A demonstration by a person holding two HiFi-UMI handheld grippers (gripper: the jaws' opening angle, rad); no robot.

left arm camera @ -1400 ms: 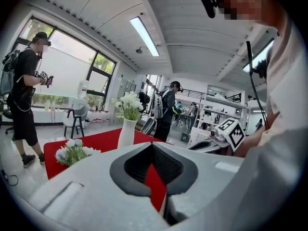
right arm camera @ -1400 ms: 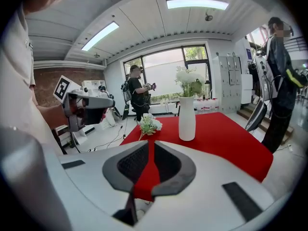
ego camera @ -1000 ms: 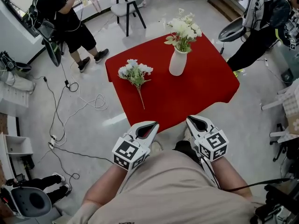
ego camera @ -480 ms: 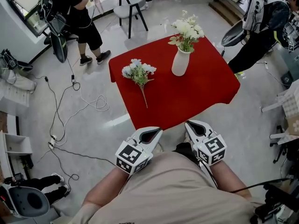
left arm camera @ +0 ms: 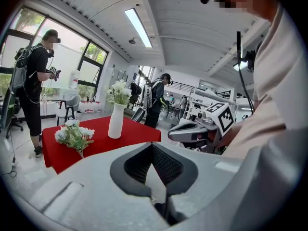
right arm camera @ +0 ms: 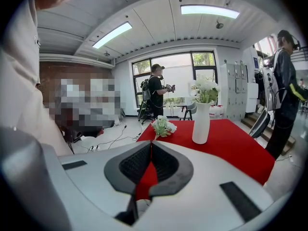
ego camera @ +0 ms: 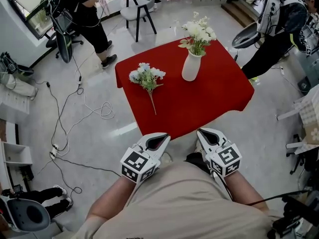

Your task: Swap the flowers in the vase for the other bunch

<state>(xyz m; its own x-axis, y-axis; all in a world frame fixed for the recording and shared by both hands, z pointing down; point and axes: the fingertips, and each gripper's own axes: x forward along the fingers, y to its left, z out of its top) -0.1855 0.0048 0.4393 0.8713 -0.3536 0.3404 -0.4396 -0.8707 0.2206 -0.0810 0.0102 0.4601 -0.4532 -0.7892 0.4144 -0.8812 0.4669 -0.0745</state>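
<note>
Closest in, both grippers are held against the person's waist, short of the table's near edge. The left gripper (ego camera: 160, 138) has its fingers clenched together with nothing between them. The right gripper (ego camera: 204, 133) has just been closing its fingers, which now meet on nothing as well. Beyond them stands the table (ego camera: 209, 103) under a red cloth. On its left part a loose bunch (ego camera: 146, 77) of pale blossoms lies flat, its stem pointing back toward the person. Farther off and to the right, the white vase (ego camera: 191, 66) stands upright with cream-white flowers (ego camera: 198, 31) in it. The loose bunch and the vase are near each other but not touching. As to progress, this layout fits two stages equally. Either the vase holds the bunch that is to come out and the one on the cloth is waiting to go in, or the exchange is made and the discarded bunch lies on the cloth. Nothing here settles which. Both bunches and the vase are well away from either pair of fingers, which point toward the table from outside its edge.
</note>
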